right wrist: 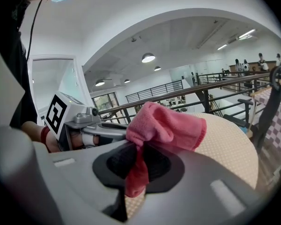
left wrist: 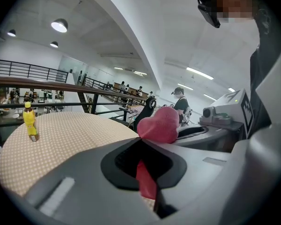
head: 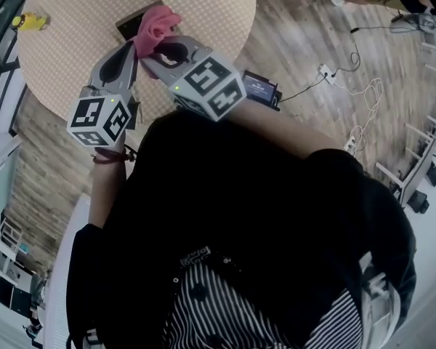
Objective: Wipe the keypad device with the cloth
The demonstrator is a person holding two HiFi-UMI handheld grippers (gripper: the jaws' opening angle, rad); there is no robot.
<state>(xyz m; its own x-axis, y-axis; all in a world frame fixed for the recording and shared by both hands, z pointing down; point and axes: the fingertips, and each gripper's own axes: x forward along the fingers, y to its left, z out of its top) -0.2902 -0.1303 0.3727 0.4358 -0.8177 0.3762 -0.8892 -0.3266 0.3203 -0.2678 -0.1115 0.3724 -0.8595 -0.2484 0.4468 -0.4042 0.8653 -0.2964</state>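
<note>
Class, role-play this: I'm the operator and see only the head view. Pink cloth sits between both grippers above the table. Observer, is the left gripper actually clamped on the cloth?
Observer: Yes. The left gripper view shows the left gripper shut on the cloth, a strip hanging down between its jaws.
Operator: And the right?
Observer: The right gripper is shut on it too, cloth bunched above its jaws.
Operator: Is the bottle upright?
Observer: Yes, the bottle stands upright on the table.
</note>
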